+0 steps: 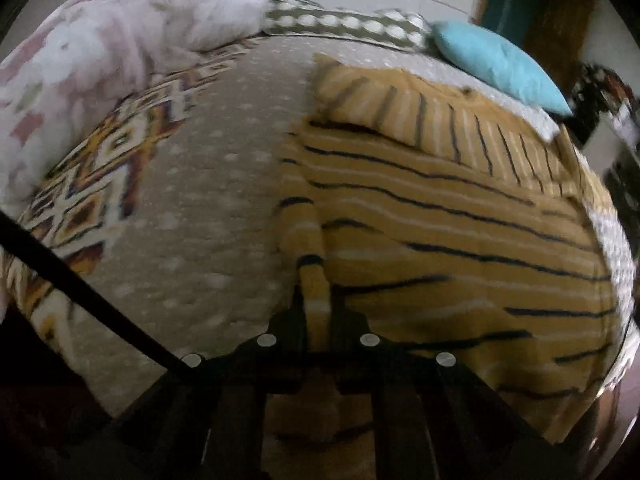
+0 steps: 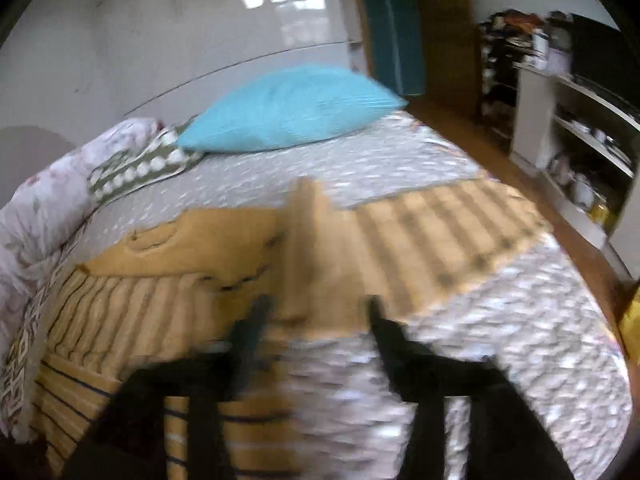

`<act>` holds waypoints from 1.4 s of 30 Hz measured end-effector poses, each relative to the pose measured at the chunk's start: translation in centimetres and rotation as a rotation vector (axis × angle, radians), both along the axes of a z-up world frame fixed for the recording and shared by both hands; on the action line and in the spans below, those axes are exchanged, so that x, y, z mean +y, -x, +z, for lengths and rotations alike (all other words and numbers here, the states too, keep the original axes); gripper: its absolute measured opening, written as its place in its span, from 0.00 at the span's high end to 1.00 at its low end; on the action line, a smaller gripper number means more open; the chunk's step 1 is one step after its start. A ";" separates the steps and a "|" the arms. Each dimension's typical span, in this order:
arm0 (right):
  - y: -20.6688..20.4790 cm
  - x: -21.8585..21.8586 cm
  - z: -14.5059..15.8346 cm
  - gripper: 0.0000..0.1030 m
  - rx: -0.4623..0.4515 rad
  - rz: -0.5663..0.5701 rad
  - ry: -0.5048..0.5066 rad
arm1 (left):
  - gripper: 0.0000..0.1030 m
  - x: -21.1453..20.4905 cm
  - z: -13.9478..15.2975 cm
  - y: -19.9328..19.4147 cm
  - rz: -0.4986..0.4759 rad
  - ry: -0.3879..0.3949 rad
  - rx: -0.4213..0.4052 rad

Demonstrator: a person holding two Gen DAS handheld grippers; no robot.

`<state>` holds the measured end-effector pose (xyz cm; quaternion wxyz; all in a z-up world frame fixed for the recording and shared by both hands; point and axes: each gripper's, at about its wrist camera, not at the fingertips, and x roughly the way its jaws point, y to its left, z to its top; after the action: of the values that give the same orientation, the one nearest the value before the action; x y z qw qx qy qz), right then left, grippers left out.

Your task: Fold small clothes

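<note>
Black fingers of the left claw (image 1: 318, 300) pinched a raised fold of the yellow striped shirt (image 1: 460, 232) on the bed (image 1: 208, 200).

Spread flat across the dotted grey bedspread, the shirt lay below a blue pillow (image 2: 292, 110). Over its far sleeve the right claw (image 2: 316, 312) stood open, blurred, gripping nothing.

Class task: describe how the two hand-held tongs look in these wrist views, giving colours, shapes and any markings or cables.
The left tongs are black, with two narrow straight fingers on a dark blocky frame bearing four small round pale discs; a thin black cable or rod crosses diagonally at the left. The right tongs are also black, with two slim tapering fingers widening into broad angular bases; blur hides any markings. No sleeve or hand shows.
</note>
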<state>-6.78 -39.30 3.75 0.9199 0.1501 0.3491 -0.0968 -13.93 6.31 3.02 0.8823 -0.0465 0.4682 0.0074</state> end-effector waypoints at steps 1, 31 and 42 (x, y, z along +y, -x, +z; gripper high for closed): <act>0.3 -1.2 -0.1 0.35 0.012 -0.023 -0.007 | 0.91 0.9 0.4 0.2 0.020 0.012 -0.002; -2.4 -27.2 0.5 0.97 -0.017 -0.574 -0.270 | 0.50 3.5 5.8 2.9 0.178 0.028 -0.100; -7.9 -2.2 10.5 0.96 -0.110 0.007 -0.043 | 0.49 6.8 4.8 5.7 0.215 0.094 -0.132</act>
<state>1.16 -41.50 14.21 0.9346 0.1736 0.3008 -0.0776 -19.66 13.09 7.78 0.9022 -0.1383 0.4013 0.0771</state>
